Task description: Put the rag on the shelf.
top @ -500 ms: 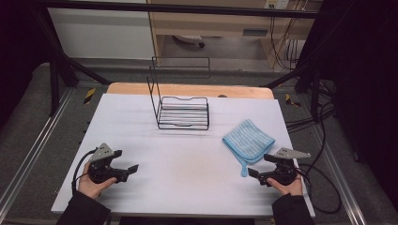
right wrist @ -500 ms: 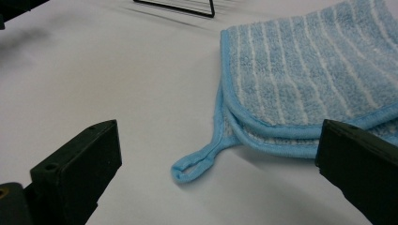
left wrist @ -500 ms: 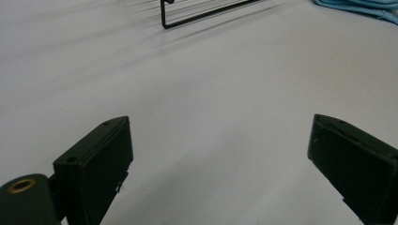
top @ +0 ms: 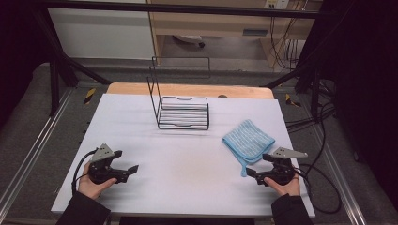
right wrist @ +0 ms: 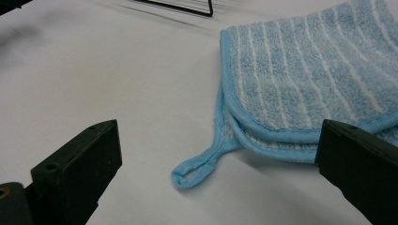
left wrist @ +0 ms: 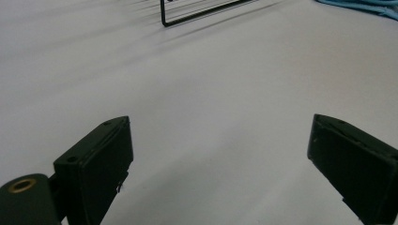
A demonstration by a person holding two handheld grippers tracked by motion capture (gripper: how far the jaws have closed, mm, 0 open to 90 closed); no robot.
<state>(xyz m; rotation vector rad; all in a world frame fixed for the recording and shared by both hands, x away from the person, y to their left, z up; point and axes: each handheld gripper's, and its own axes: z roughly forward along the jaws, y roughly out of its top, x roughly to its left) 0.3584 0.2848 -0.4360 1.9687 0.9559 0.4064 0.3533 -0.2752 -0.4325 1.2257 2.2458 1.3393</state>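
Observation:
A folded blue striped cloth (top: pixel 248 139) lies on the white table (top: pixel 187 183) at the right, its hanging loop (right wrist: pixel 197 171) pointing toward the front edge. My right gripper (top: pixel 259 165) rests low beside the loop, and its jaws stand wide open in the right gripper view (right wrist: pixel 220 136), the cloth (right wrist: pixel 309 79) just ahead and nothing between them. At the front left, my left gripper (top: pixel 126 161) points right across bare table. Its jaws are open and empty in the left gripper view (left wrist: pixel 220 159).
A black wire rack (top: pixel 183 112) with a tall upright frame stands at the back middle of the table; its corner (left wrist: pixel 197 11) shows far ahead of the left jaws. Cables trail off the right table edge. Metal rails run along both sides.

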